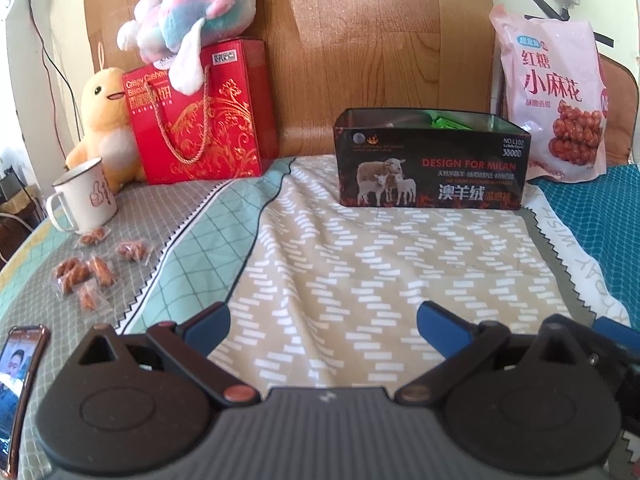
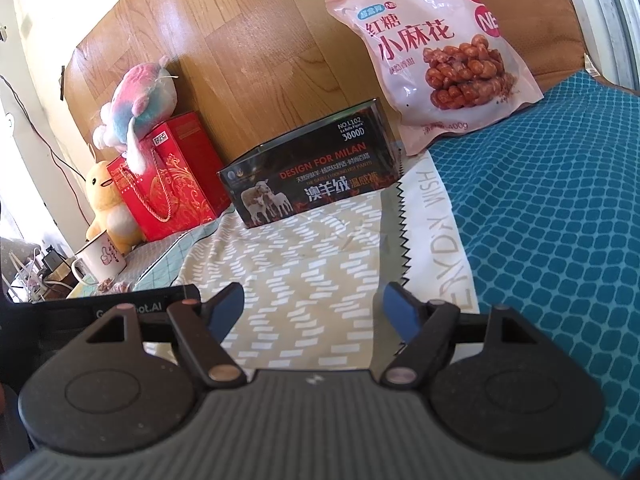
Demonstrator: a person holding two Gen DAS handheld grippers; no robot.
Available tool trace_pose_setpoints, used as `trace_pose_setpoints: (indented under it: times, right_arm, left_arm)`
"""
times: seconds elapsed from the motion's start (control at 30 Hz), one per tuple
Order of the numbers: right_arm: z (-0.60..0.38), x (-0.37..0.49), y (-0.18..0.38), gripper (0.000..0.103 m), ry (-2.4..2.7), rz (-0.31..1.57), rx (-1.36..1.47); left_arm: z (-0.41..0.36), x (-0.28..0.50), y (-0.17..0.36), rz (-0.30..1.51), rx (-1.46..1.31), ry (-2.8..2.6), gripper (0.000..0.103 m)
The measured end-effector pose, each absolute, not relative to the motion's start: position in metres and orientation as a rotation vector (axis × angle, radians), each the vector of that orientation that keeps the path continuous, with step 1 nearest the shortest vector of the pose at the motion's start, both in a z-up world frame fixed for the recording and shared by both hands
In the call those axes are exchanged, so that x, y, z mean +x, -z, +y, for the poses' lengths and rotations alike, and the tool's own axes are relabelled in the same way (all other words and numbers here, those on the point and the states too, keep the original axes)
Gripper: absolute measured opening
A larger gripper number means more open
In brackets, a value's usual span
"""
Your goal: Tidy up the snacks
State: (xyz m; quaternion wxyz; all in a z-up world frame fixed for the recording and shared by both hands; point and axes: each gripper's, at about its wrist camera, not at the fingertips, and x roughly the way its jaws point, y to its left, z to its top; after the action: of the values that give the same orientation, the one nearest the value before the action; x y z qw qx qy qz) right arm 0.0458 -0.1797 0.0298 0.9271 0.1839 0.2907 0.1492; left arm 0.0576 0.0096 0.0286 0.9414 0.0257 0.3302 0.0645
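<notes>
Left hand-held gripper (image 1: 323, 320) is released, jaws wide with nothing between them, hovering over the patterned bedspread (image 1: 360, 264); right hand-held gripper (image 2: 313, 312) is likewise spread and empty, angled down at the same cloth. Neither touches a snack, so this reads as a ready pose ahead of a pick. The wrapped snacks (image 1: 86, 276) lie loose in a cluster ahead and far left of the left gripper, just before a white mug (image 1: 86, 200). The open tin box (image 1: 432, 158) stands straight ahead, well apart from both grippers, top open, something green inside; probably the destination. A pink snack bag (image 1: 556, 100) leans upright ahead right, propped against the wall. The surface is a bed, soft and creased, against a wooden headboard (image 1: 360, 40). A red gift box (image 1: 204, 116) with plush toys sits ahead left. A phone (image 1: 18, 392) lies at the near left.
</notes>
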Motion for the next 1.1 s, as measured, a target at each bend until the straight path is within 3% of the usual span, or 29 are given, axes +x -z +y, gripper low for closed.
trace_pose_setpoints:
  times: [1.1]
  right_arm:
    - [-0.1788,0.0459,-0.0309,0.081,-0.296,0.596,0.370]
  left_arm:
    - [0.0088,0.0582,-0.0254,0.729,0.029,-0.107,0.103]
